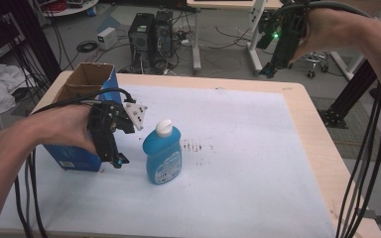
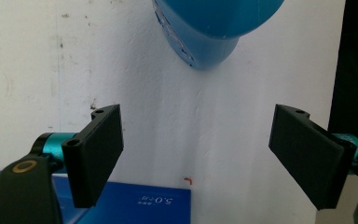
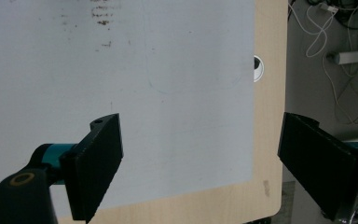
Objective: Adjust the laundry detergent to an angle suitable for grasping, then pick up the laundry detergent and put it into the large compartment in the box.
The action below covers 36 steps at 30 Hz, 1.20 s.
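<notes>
A blue dish-soap bottle (image 1: 162, 154) with a white cap stands upright on the white sheet (image 1: 238, 148), left of the middle. My left gripper (image 1: 119, 162) hangs just left of it, in front of a blue cardboard box (image 1: 82, 94), pointing down with its jaws wide open and nothing between them. In the left gripper view the bottle (image 2: 214, 28) lies ahead of the open left gripper (image 2: 198, 154), and the box (image 2: 140, 203) shows at the bottom edge. My right gripper (image 1: 269, 70) is raised above the table's far right edge; in its own view it (image 3: 200, 168) is open over the sheet (image 3: 121, 70).
The open-topped box stands at the table's left side. Dark smudges (image 1: 194, 147) mark the sheet right of the bottle. The wooden table edge (image 3: 268, 140) has a cable hole (image 3: 258, 68). Computer towers (image 1: 151, 39), cables and a chair base lie on the floor behind.
</notes>
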Available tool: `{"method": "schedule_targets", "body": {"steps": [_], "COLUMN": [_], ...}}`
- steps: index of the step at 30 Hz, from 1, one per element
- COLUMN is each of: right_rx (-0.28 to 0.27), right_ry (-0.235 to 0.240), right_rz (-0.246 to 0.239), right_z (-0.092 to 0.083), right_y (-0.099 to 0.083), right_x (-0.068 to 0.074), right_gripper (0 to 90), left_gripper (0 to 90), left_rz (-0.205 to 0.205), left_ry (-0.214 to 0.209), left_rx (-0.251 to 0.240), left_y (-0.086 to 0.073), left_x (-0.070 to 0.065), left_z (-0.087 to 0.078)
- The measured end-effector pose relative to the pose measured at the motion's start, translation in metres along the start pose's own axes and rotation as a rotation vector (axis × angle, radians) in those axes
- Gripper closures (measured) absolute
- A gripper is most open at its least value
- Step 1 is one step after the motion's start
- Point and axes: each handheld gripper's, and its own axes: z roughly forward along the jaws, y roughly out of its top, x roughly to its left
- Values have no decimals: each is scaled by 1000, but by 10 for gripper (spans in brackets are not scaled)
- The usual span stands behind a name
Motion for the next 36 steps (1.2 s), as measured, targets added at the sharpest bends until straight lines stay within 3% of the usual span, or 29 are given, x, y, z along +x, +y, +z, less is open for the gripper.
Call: {"method": "schedule_targets", "body": {"steps": [18,19,29,36], "right_rx": [13,13,28,33], "right_ry": [-11,-11,-10,-18], "right_rz": [-8,-8,-15,-21], "right_z": [-2,-2,2,4], "right_y": [-2,-2,2,2], "right_x": [3,3,3,4], "right_gripper": [132,132,132,132], "left_gripper": [177,177,178,178], "left_rz": [-9,-38,-146,-239], "left_ry": [1,-6,10,45], "left_rx": [-15,-17,-78,-69], "left_y": [2,2,0,0], "left_x": [-4,-5,-21,-24], "left_z": [-3,-5,-8,-10]}}
